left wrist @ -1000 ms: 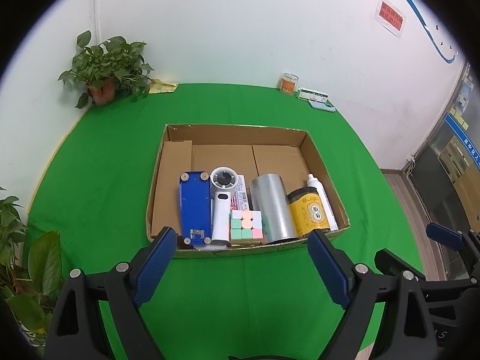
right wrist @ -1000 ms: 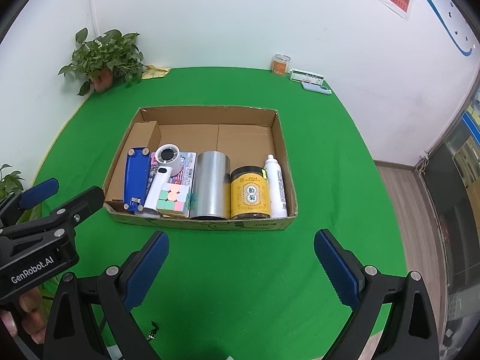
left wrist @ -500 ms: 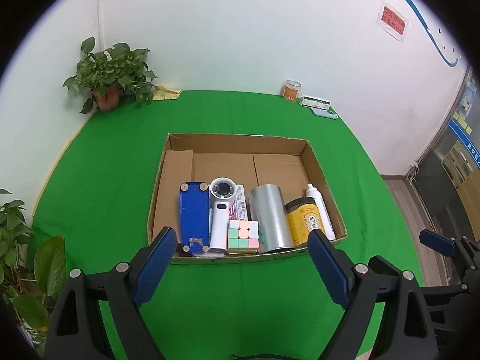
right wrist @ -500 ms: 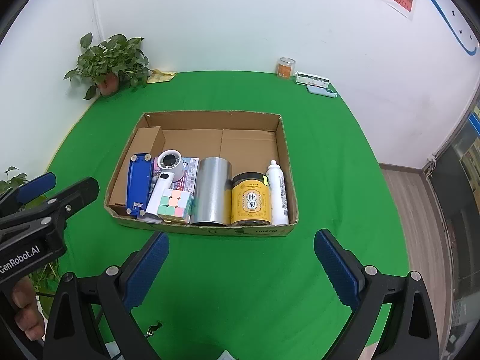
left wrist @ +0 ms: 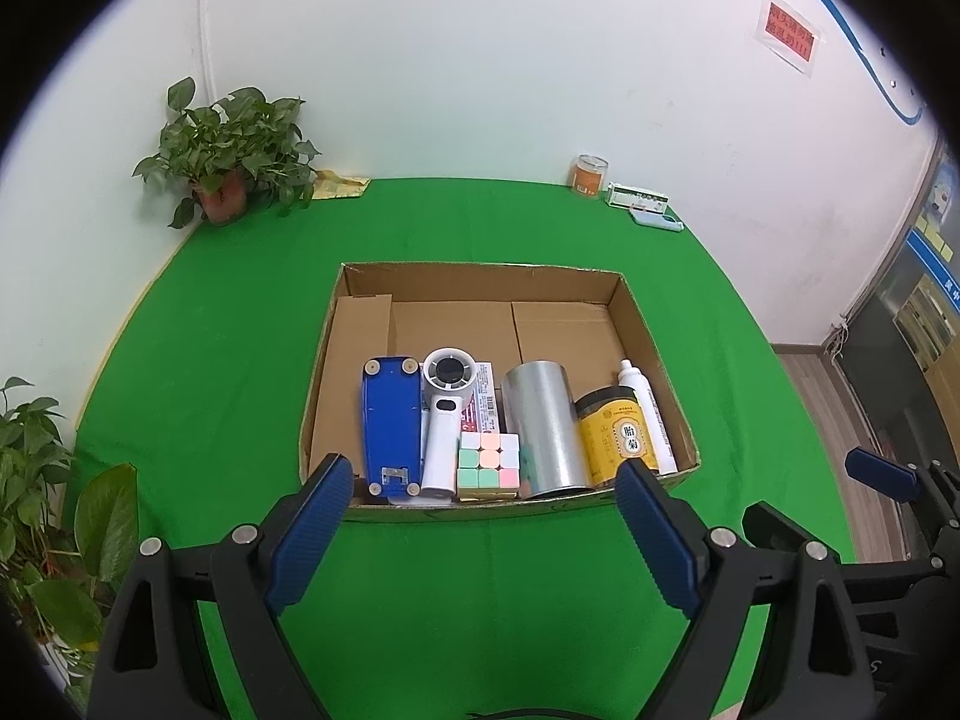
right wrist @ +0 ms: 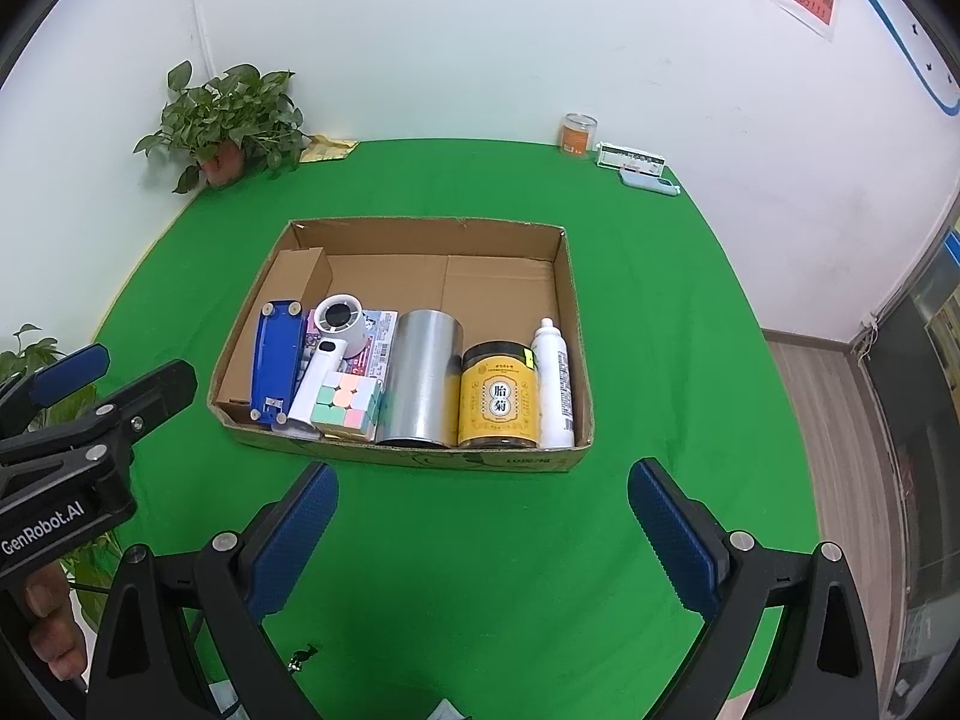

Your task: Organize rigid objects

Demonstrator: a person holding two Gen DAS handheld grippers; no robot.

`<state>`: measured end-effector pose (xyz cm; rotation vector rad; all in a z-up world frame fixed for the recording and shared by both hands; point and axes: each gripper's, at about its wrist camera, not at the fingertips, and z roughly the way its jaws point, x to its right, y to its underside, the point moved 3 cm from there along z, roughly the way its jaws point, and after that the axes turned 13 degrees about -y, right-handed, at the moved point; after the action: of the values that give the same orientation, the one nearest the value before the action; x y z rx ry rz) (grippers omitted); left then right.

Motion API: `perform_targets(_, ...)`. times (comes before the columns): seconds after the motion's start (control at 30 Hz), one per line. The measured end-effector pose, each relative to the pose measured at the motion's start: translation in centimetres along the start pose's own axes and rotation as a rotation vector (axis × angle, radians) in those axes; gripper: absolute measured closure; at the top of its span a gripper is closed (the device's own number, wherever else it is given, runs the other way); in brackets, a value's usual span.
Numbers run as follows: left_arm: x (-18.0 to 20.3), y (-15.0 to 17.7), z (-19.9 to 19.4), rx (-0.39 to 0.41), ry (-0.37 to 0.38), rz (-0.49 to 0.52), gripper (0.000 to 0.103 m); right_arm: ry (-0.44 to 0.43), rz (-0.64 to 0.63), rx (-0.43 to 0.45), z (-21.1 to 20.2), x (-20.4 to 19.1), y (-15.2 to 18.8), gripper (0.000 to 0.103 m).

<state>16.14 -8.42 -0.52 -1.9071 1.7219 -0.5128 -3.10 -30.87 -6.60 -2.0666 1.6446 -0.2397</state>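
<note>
An open cardboard box point(left wrist: 474, 276) sits mid-table on the green cloth. Along its near wall lie a blue flat device point(left wrist: 390, 426), a white handheld fan point(left wrist: 445, 414) on a flat printed packet point(left wrist: 486, 405), a pastel puzzle cube point(left wrist: 487, 461), a silver cylinder point(left wrist: 543, 426), a yellow jar point(left wrist: 621, 441) and a white bottle point(left wrist: 645, 414). My left gripper point(left wrist: 483, 480) hovers open just short of the box's near wall, holding nothing. My right gripper point(right wrist: 483, 474) is open and empty too, a little further back from the box point(right wrist: 420, 459).
A potted plant point(left wrist: 228, 150) stands at the far left corner. An orange jar point(left wrist: 589, 175) and small flat boxes point(left wrist: 639, 197) are by the back wall. More leaves point(left wrist: 36, 480) crowd the near left. The table edge and floor point(right wrist: 840, 420) lie to the right.
</note>
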Motion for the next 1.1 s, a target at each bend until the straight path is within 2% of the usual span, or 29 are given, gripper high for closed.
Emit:
perform_targets(0.67, -0.6, 0.1, 0.0, -0.007, -0.021, -0.018, 0.014, 0.005, -0.036, 0.030, -0.9, -1.3, 0.2, 0.005)
perform_targets(0.83, -0.4, 0.0, 0.3, -0.013, -0.005, -0.019, 0.014, -0.031, 0.015, 0.013, -0.6, -0.8, 0.6, 0.001)
perform_targets(0.97, -0.4, 0.2, 0.3, -0.006, -0.024, -0.013, 0.014, -0.069, 0.058, 0.016, -0.3, -0.4, 1.0, 0.001)
perform_targets(1.1, -0.3, 0.5, 0.2, 0.006, -0.054, -0.001, 0.014, -0.043, 0.061, 0.029, -0.2, -0.3, 1.2, 0.001)
